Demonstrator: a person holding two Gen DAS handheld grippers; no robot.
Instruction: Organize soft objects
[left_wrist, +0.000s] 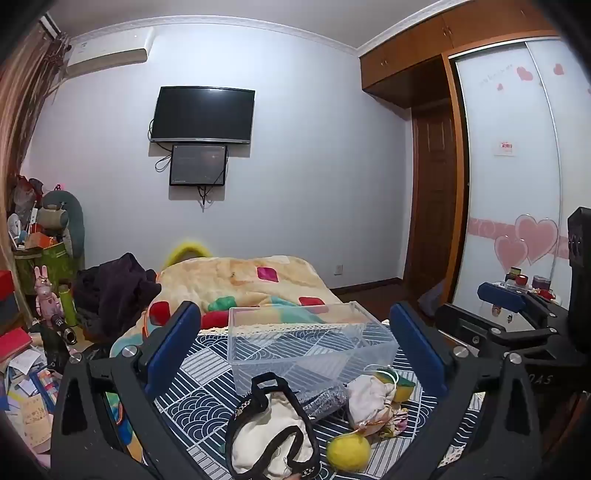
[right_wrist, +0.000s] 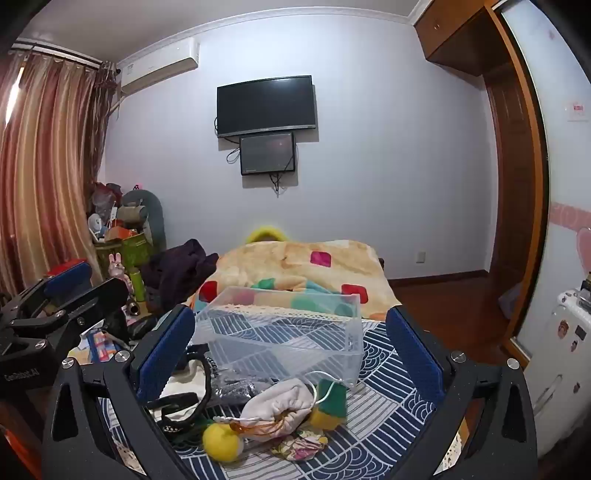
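Bedroom setting: wall-mounted television (left_wrist: 203, 114), bed with patchwork blanket (left_wrist: 251, 280), and in front a worktop (right_wrist: 388, 373) under a blue-and-white patterned cloth. On the cloth: clear plastic box (left_wrist: 306, 343), empty, with soft items heaped just before it, namely white pouch with black strap (left_wrist: 269, 432), yellow ball (left_wrist: 348, 452), cream drawstring bag (right_wrist: 280, 406), and green-and-yellow sponge (right_wrist: 330, 404). Left gripper (left_wrist: 295, 343) and right gripper (right_wrist: 291, 350): blue-padded fingers spread wide, holding nothing, above the heap.
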